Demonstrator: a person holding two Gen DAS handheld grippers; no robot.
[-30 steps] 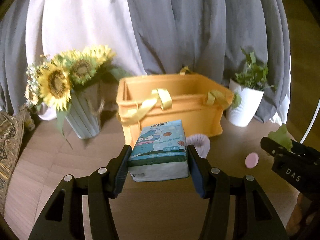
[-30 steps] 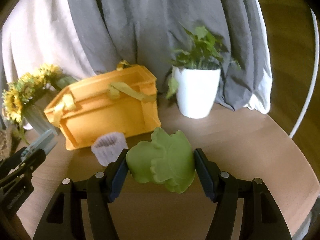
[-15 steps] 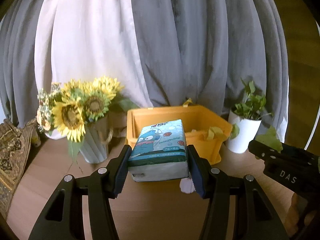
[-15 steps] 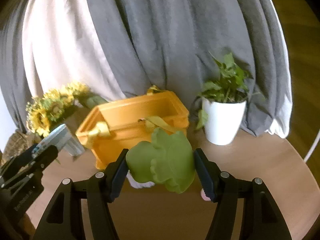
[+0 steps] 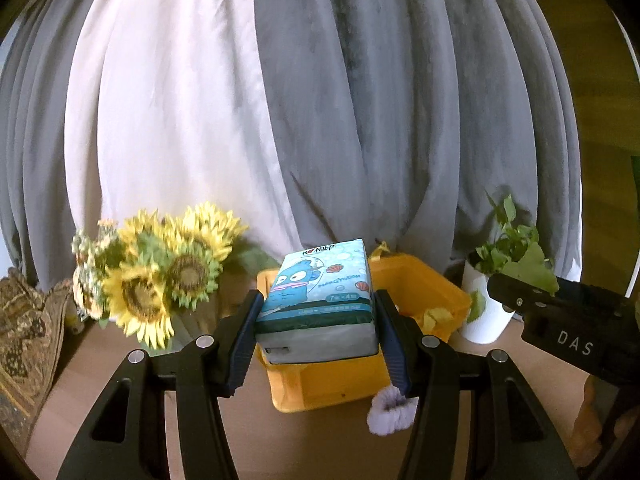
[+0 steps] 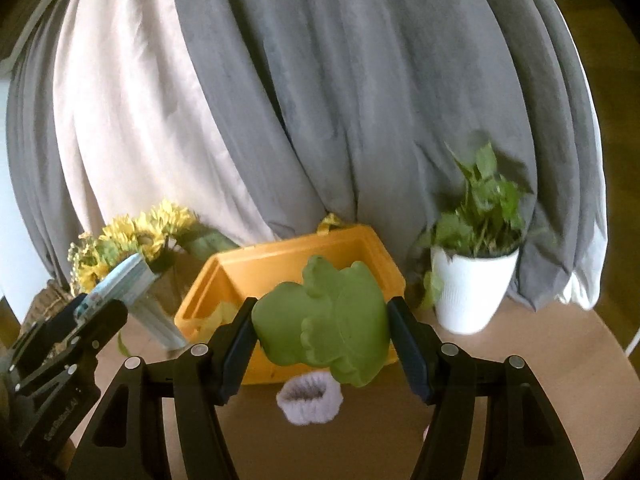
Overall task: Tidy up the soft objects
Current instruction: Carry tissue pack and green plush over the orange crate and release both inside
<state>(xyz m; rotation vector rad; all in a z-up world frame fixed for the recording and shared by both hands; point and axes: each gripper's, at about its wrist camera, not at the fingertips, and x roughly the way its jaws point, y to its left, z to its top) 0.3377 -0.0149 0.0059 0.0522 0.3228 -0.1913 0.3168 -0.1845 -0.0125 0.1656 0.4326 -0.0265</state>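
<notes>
My left gripper [image 5: 316, 320] is shut on a blue tissue pack [image 5: 320, 300] and holds it raised in front of the yellow basket [image 5: 424, 288]. My right gripper [image 6: 322, 328] is shut on a green soft toy [image 6: 328, 320], also raised in front of the basket [image 6: 288, 260]. A lilac scrunchie [image 6: 310, 398] lies on the table just before the basket; it also shows in the left wrist view [image 5: 390, 408]. The right gripper body and a bit of the green toy [image 5: 532, 264] show at the right of the left wrist view. The left gripper with the tissue pack [image 6: 120, 284] shows at the left of the right wrist view.
A sunflower vase [image 5: 160, 280] stands left of the basket, a white potted plant [image 6: 472, 292] right of it. Grey and white curtains hang behind. A patterned cushion [image 5: 24, 328] lies at the far left. The round wooden table [image 6: 540, 360] ends at the right.
Both grippers have risen with their objects, so the basket and table now sit lower in both views. The pink disc seen earlier is out of the left wrist view.
</notes>
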